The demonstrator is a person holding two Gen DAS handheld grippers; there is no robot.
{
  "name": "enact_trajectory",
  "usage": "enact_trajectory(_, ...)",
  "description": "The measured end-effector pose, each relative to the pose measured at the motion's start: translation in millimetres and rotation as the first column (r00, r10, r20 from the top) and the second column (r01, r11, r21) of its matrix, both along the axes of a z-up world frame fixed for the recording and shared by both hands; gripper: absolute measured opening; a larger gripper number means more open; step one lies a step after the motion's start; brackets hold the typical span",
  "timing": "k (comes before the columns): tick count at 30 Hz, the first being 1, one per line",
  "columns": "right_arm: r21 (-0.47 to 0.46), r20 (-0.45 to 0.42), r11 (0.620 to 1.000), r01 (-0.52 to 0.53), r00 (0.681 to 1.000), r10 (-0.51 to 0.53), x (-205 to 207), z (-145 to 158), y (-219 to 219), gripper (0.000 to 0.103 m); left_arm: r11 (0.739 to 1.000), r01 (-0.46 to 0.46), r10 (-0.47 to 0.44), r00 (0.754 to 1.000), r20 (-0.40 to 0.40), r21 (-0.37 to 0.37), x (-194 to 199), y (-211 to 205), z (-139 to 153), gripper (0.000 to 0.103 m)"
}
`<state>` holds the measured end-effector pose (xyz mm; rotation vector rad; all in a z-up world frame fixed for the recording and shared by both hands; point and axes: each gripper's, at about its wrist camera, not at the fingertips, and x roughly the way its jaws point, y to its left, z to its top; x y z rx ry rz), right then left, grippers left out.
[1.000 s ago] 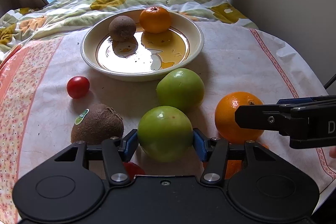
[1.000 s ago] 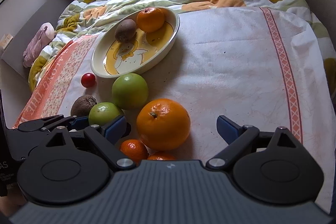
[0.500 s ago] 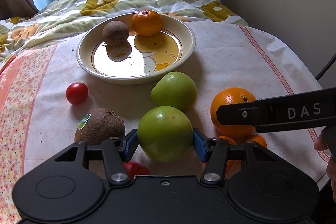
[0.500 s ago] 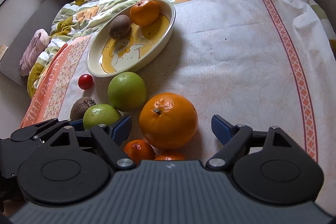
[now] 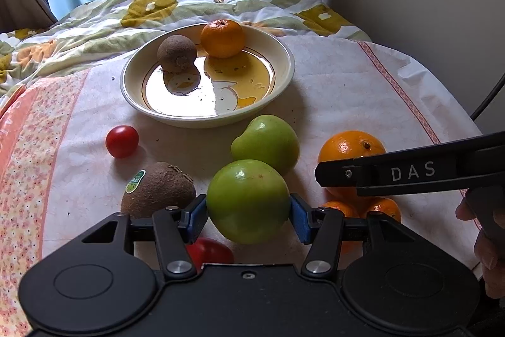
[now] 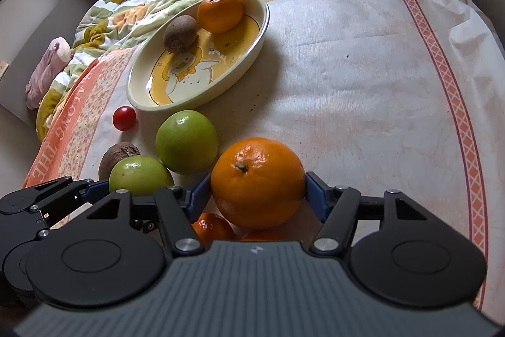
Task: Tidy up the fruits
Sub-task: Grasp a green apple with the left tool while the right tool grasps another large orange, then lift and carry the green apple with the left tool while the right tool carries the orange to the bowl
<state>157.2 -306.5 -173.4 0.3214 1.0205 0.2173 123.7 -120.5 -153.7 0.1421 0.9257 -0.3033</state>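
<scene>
Meanwhile left gripper [image 5: 248,215] clamps green apple [image 5: 247,200]; right gripper [image 6: 257,193] closing around orange [image 6: 257,181]; cloth's right side bare.

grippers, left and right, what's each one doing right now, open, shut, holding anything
Left gripper: shut on the near green apple.
Right gripper: jaws closing, pads at both sides of the big orange.

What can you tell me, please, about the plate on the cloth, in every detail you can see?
The plate is round, shallow and glossy, apparently ceramic, cream with a thin dark line inside its rim and a yellow cartoon duck picture in the middle. It sits flat on the pale cloth near the bedding. A kiwi and a mandarin rest at its far side; the rest is bare and reflects light. Neither gripper touches it.
</scene>
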Motion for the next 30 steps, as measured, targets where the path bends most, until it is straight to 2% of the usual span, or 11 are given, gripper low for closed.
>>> enact_trajectory(6, 0.012, 0.006, 1.000, 0.011, 1.000, -0.011, -1, 2, -3, 0.078, 1.000, -0.006, 0.006, 1.000, 0.012, -0.002, -5, 2, 6, 0.059)
enact_trajectory(13, 0.041, 0.068, 0.999, 0.014, 0.998, -0.017, -9, 20, -10, 0.077, 1.000, -0.015, 0.016, 0.998, 0.057, -0.011, -14, 1, 23, 0.059)
enact_trajectory(23, 0.054, 0.140, 0.999, 0.004, 0.990, -0.012, -9, 75, -17, 0.077, 0.998, -0.057, 0.060, 0.991, 0.120, -0.028, -13, 12, 70, 0.059)
enact_trajectory(30, 0.035, 0.182, 0.999, -0.019, 0.983, 0.012, 10, 111, -6, 0.077, 0.995, -0.086, 0.092, 0.982, 0.164, -0.047, 8, 30, 99, 0.059)
